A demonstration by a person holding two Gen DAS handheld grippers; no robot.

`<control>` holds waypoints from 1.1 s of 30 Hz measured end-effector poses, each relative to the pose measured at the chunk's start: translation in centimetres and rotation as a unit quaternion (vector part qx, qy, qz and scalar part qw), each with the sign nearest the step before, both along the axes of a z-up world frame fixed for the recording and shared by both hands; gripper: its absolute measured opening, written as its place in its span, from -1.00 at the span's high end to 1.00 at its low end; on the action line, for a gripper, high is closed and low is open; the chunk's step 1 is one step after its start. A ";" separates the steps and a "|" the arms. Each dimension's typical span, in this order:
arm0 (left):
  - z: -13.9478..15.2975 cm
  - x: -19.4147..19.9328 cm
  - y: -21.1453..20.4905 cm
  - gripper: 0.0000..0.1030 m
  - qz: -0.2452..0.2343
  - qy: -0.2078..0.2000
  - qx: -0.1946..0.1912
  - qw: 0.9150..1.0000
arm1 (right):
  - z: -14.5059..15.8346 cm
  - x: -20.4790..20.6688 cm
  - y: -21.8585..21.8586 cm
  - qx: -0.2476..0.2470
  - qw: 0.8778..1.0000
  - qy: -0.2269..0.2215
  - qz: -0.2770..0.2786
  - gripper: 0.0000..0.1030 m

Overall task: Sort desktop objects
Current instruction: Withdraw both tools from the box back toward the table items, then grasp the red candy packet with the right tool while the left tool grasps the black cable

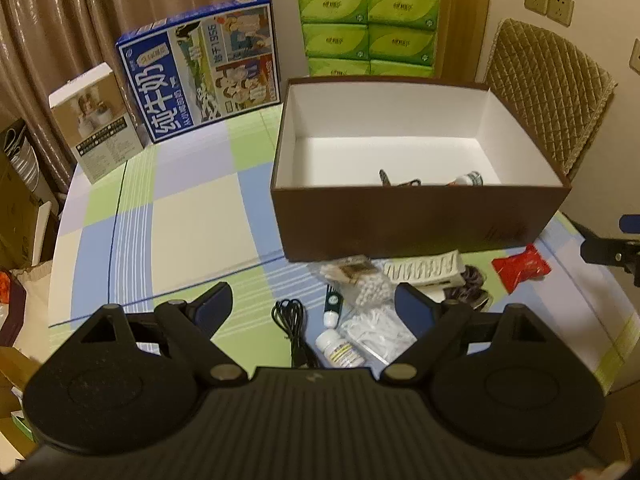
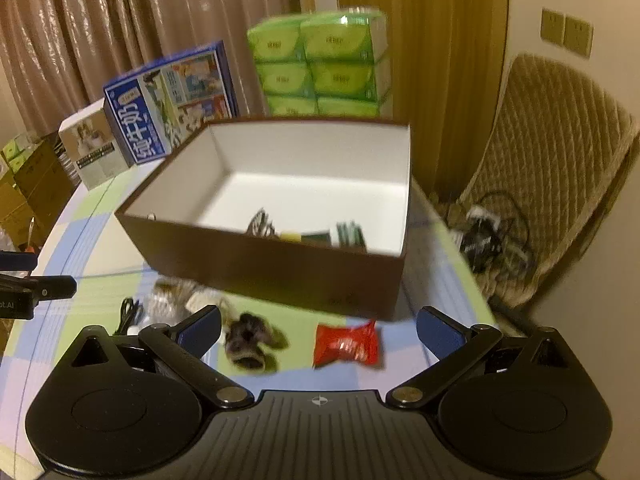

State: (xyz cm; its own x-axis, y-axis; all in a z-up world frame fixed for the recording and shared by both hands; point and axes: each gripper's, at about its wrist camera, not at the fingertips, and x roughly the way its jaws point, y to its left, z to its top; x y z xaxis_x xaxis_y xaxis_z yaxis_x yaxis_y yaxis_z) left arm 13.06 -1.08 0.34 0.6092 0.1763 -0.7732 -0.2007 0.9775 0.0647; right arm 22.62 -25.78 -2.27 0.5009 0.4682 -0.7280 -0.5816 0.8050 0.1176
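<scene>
Both grippers empty, jaws wide. Your left gripper (image 1: pixel 314 304) frames the pill bottle (image 1: pixel 339 351) at lower centre; your right gripper (image 2: pixel 318 330) frames the red packet (image 2: pixel 346 345). Loose items lie on the surface just before the brown box (image 1: pixel 420 224), likely staged for dropping in.

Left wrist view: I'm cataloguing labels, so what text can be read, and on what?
"纯牛奶" on the blue milk carton.
"1955" on the same carton; the characters beside it are unclear.
Green tissue packs, white product box, pill bottle, brown box logo: too small or blurred.
</scene>
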 end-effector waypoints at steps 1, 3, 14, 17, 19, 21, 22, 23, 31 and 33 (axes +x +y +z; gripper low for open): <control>-0.4 -0.1 0.1 -0.66 0.000 0.002 0.001 1.000 | -0.5 -0.1 -0.1 0.000 1.000 0.007 -0.002 -0.96; -1.2 -0.2 0.2 -0.65 0.001 0.006 0.006 1.000 | -1.3 -0.2 -0.1 -0.001 1.000 0.017 0.000 -0.96; -3.8 -0.4 1.6 -0.61 0.009 0.015 -0.003 1.000 | -5.0 -0.6 0.7 -0.017 0.999 0.028 0.003 -0.96; -4.5 -0.3 2.0 -0.57 0.012 0.019 -0.005 1.000 | -5.9 -0.1 0.7 -0.020 0.999 0.030 -0.001 -0.96; -4.9 -0.3 2.2 -0.56 0.015 0.021 -0.004 1.000 | -6.5 0.2 0.7 -0.022 0.999 0.028 -0.005 -0.95; -5.4 -0.2 2.5 -0.52 0.017 0.024 -0.006 1.000 | -6.9 0.4 0.8 -0.023 0.999 0.025 -0.006 -0.88; -5.6 -0.2 2.6 -0.51 0.018 0.025 -0.006 1.000 | -7.2 0.6 0.8 -0.023 0.999 0.023 -0.006 -0.82; -5.8 -0.1 2.8 -0.51 0.019 0.028 -0.006 0.999 | -7.4 0.8 0.9 -0.026 0.999 0.023 -0.005 -0.79; -7.1 0.7 3.5 -0.51 0.026 0.042 -0.003 0.999 | -9.7 2.7 1.5 -0.036 0.999 0.017 -0.022 -0.50; -7.3 0.8 3.7 -0.50 0.026 0.044 -0.003 0.999 | -10.3 3.2 1.7 -0.044 0.999 0.014 -0.025 -0.45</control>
